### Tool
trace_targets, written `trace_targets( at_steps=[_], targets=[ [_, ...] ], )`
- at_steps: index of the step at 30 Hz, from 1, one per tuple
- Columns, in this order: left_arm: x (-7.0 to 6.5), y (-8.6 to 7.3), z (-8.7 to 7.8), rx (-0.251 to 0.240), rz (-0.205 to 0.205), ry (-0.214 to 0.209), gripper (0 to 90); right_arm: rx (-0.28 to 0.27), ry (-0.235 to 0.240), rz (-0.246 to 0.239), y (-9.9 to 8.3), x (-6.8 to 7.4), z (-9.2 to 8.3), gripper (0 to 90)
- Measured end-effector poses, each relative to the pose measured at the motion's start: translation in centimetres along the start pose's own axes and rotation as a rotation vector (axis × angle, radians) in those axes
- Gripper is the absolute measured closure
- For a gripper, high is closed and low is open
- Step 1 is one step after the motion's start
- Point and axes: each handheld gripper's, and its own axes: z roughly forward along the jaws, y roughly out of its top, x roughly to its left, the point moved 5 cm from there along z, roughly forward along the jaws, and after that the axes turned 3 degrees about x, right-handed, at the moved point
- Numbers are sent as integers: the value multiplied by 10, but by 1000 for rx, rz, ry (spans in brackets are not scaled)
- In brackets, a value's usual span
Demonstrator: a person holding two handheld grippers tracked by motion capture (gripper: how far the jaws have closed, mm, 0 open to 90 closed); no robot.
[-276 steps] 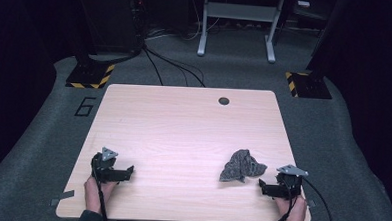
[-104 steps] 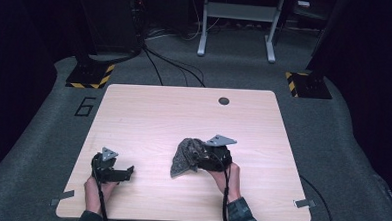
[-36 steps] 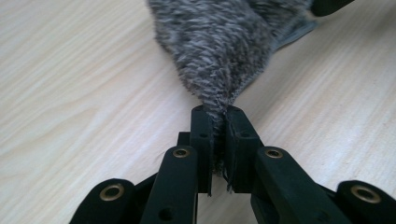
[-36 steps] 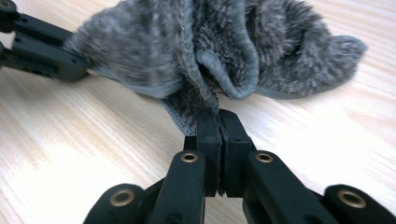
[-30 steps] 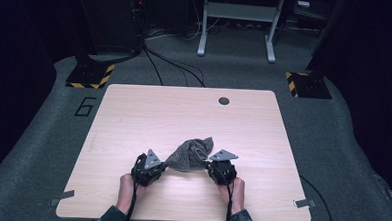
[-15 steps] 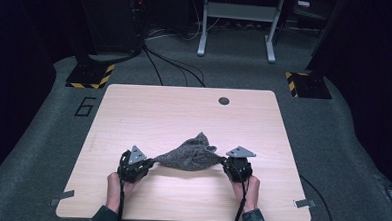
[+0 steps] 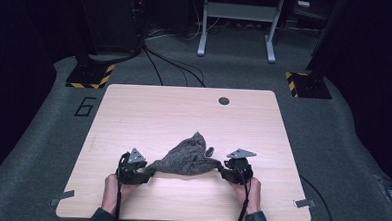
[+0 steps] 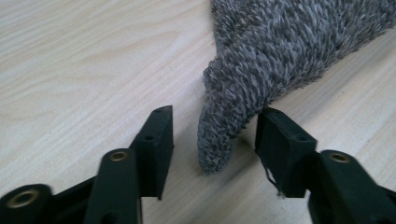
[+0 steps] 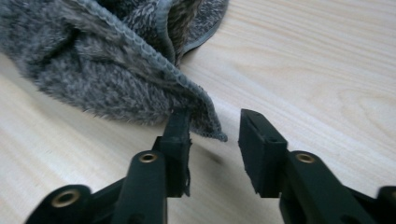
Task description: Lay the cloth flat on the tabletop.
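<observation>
Grey fluffy cloth [image 7: 189, 159] lies on the near middle part of the light wooden desk [image 7: 149, 113], stretched in a low heap between the two tongs. The left tongs [image 7: 142, 174] have just been opening; in the left gripper view a pointed corner of the cloth hangs between the jaws, and the pads [image 8: 158, 140] do not press on it. The right tongs [image 7: 227, 172] have also just been opening and stand apart; the hemmed edge of the cloth lies over the tip of one jaw, and the gap between the jaws holds nothing.

Around the cloth the desk is bare wood, with a small dark round hole [image 7: 224, 100] at its far edge. On the grey floor to the far left are a painted number [image 7: 85, 106] and a black base with yellow stripes [image 7: 90, 75]; a similar base [image 7: 305, 84] stands at the far right. Cables [image 7: 171, 64] run over the floor, and the legs of a white frame [image 7: 238, 22] are cut off at the top. The room behind is too dark to make out.
</observation>
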Motion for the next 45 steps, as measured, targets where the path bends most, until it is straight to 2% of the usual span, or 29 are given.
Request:
trace_targets(
  at_steps=[1, 2, 3, 6, 9, 12, 13, 14, 18, 19, 20, 24, 26, 32, 35, 38, 39, 40, 41, 42, 43, 44, 45],
  targets=[
    [0, 0, 0, 0, 0, 0, 430, 0, 0, 0, 0, 0, 0, 590],
    [1, 0, -1, -10, 0, 4, 430, 8, -2, 2, -2, -1, -1, 548],
    [2, 0, -3, -7, 0, 0, 416, 11, 15, 0, -5, -2, -3, 531],
    [4, 1, -3, -7, -1, -6, 417, 16, 17, -4, -6, -4, -3, 521],
    [3, 4, 0, -12, 11, -5, 519, 23, 39, -34, -2, -3, 6, 536],
    [-1, 5, 4, 18, 46, -2, 628, 56, 23, -61, 1, 1, 17, 659],
    [-1, 5, 4, 18, 46, -2, 673, 56, 23, -61, 1, 1, 17, 659],
    [-2, 5, 5, 5, 51, 2, 733, 46, 16, -72, 0, 5, 19, 782],
    [-3, 4, 3, -4, 31, -8, 837, 18, 16, -69, -2, 8, 12, 845],
    [-3, 4, 3, -4, 31, -8, 848, 7, 20, -46, -3, 10, 10, 848],
    [-3, 4, 1, -13, 32, -3, 854, 7, 38, -60, -4, 10, 6, 851],
    [-4, 5, -4, -31, 33, -8, 857, -2, 43, -53, -4, 13, -2, 856],
    [-6, 5, -6, -31, 32, -15, 859, -7, 54, -28, -6, 14, -9, 858],
    [-7, -1, -1, -11, 12, -36, 864, 13, 65, -16, -16, 20, -12, 861],
    [-3, 4, 3, -12, 2, -46, 868, 16, 69, -2, -15, 18, -11, 865],
    [23, 44, 18, -36, -44, -94, 873, 17, 67, 13, 17, 0, -4, 878],
    [23, 44, 18, -36, -44, -94, 874, 17, 67, 13, 17, 0, -4, 878],
    [49, 98, 24, -61, -58, -71, 875, 12, 24, 6, 73, -27, 2, 882],
    [58, 118, 23, -65, -47, -42, 875, -3, 9, 2, 95, -37, 3, 883],
    [70, 147, 17, -87, -53, -14, 876, -12, -14, 11, 117, -45, 0, 884],
    [82, 179, 2, -126, -53, 23, 876, -51, -41, 21, 146, -55, -8, 884],
    [87, 202, -15, -180, -48, 56, 875, -86, -59, 22, 179, -63, -24, 884],
    [87, 202, -15, -180, -48, 56, 876, -86, -59, 22, 179, -63, -24, 884]
  ],
)
